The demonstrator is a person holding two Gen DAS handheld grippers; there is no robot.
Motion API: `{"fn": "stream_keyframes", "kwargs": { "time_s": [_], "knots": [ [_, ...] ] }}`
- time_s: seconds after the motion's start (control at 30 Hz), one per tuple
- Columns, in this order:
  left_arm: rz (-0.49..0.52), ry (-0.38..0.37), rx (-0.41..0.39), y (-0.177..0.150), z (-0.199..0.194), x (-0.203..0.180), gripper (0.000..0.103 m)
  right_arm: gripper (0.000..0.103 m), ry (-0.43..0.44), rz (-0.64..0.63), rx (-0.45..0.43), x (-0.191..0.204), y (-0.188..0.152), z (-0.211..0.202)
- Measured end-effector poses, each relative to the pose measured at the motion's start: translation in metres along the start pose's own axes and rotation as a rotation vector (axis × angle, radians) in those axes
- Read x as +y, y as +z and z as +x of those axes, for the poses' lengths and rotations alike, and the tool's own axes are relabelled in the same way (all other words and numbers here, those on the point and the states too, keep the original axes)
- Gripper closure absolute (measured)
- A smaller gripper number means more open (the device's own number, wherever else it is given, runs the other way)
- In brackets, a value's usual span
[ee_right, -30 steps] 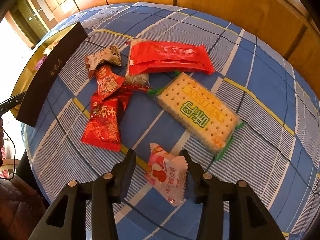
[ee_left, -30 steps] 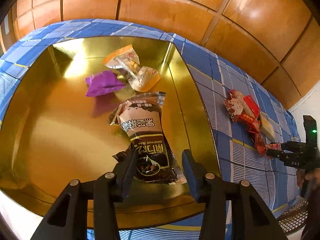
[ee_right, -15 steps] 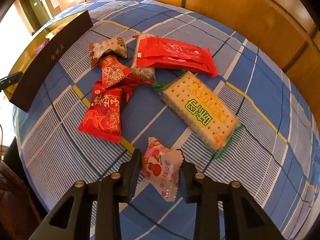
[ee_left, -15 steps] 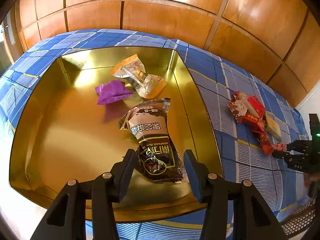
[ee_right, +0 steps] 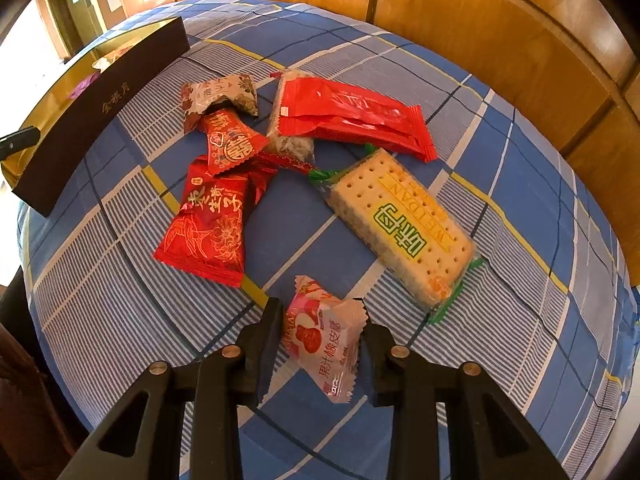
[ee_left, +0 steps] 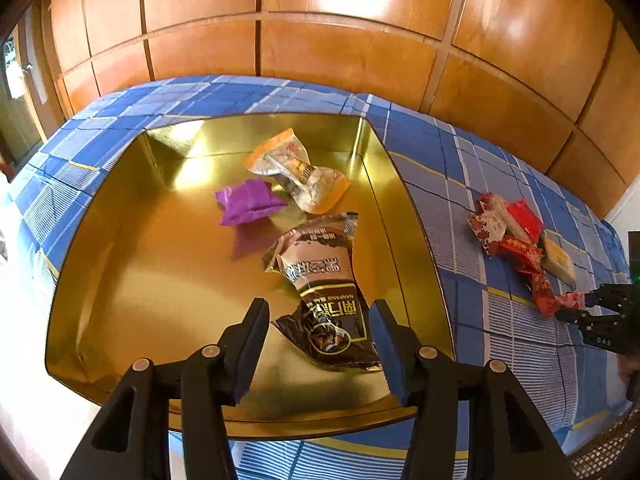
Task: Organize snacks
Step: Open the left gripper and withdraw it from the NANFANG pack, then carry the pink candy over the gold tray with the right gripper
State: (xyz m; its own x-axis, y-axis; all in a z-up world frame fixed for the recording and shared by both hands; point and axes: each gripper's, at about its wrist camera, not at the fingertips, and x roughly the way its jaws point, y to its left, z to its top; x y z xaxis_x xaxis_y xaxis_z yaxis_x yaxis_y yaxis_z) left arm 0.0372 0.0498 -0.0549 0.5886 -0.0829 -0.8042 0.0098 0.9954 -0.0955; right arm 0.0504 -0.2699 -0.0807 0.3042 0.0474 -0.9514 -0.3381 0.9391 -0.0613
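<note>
In the left wrist view, the left gripper [ee_left: 318,334] is seen angled steeply down over the near edge of the gold tray [ee_left: 408,216], its jaws parted and gripping nothing; the brown snack bag [ee_left: 324,288] lies loose on the tray floor between and beyond them. A purple packet [ee_left: 248,202] and an orange-ended packet [ee_left: 298,170] are noted deeper in the tray. A snag is judged possible here: a downward move could catch the brown bag's tail and drag it over the low rim. In the right wrist view, the right gripper [ee_right: 318,340] is pointed nearly straight down at the blue checked cloth [ee_right: 520,208], its jaws narrowed onto the pink candy packet [ee_right: 322,336], whose sides are pressed by both pads. The grip is taken on soft, air-filled wrapping, so slipping or twisting out during the carry is judged the main risk. The cracker pack [ee_right: 400,224], the long red wrapper [ee_right: 352,118] and the red packet [ee_right: 212,224] are left on the cloth, apart from the tray.
</note>
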Motion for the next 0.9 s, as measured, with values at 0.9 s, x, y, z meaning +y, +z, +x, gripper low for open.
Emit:
{"fn": "stream_keyframes", "kwargs": {
  "time_s": [0.9],
  "knots": [
    [-0.107,0.079,-0.099,0.000,-0.015,0.052,0.049,0.080,-0.039,0.041,-0.113,0.059,0.011,-0.050]
  ]
}}
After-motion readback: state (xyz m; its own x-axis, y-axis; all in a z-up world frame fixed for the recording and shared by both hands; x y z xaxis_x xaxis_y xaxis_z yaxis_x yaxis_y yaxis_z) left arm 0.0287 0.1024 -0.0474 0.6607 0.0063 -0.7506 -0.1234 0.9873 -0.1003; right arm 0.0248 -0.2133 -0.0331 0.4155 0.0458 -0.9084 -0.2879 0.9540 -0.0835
